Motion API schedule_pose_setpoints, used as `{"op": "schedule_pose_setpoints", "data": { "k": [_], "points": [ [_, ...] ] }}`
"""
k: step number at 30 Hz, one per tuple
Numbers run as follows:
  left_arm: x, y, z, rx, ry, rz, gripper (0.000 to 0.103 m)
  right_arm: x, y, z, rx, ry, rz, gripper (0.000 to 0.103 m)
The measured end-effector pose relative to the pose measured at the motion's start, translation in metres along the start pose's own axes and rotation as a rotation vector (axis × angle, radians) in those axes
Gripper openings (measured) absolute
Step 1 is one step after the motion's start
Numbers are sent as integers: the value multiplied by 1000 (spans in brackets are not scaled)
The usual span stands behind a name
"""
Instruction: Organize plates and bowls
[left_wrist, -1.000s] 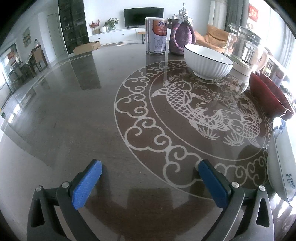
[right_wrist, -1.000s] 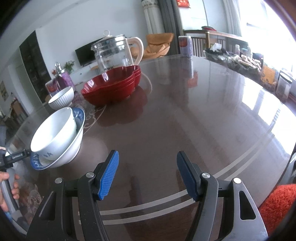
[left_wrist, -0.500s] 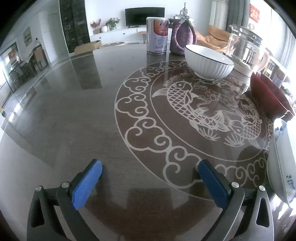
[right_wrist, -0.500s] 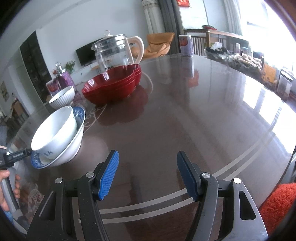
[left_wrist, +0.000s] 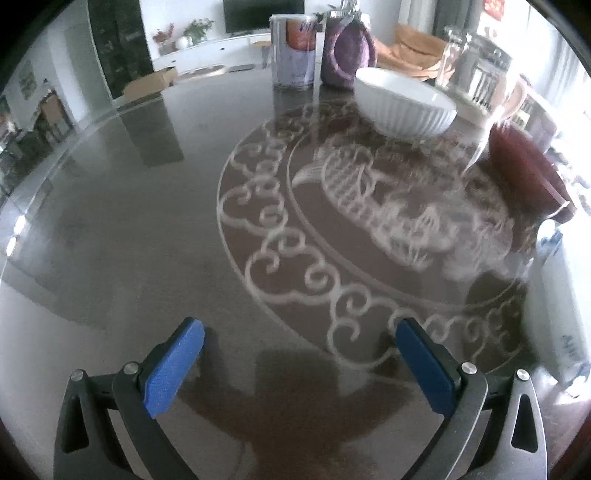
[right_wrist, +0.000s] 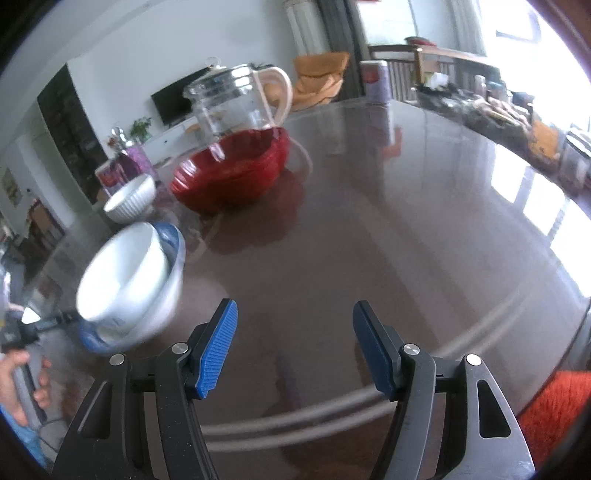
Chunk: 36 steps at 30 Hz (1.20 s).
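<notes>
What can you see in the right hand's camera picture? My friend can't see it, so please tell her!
The open right gripper with blue pads hovers over a shiny dark table, holding nothing. To its left, a white bowl sits inside a blue-rimmed bowl. Farther back are stacked red bowls, a glass kettle and a ribbed white bowl.

Left gripper (left_wrist: 300, 363), right gripper (right_wrist: 294, 345): black angular frames, ribbed blue pads (right_wrist: 218, 350), silver screws; bare-skinned hand (right_wrist: 20, 387).
</notes>
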<state>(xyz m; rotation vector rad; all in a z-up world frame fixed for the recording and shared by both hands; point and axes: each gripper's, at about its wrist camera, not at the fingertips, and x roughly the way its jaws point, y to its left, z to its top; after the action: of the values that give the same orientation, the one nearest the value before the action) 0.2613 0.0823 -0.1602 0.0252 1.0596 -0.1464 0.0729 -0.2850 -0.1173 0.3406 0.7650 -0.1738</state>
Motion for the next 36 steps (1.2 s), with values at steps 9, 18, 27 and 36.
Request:
{"op": "schedule_pose_setpoints", "data": {
  "k": [9,18,27,36],
  "points": [
    [-8,4,139,-85,10,-215,102,81,149,141,-153,318,296,69],
    [64,-2,202,-175,115,-185,70,215,210,185,-87,478,203,68],
    [96,-15,210,-159,153,-234,29,267,220,176,-45,551,208,36],
    [84,-28,196,-144,161,-296,14,261,214,173,-37,535,232,14]
  ]
}}
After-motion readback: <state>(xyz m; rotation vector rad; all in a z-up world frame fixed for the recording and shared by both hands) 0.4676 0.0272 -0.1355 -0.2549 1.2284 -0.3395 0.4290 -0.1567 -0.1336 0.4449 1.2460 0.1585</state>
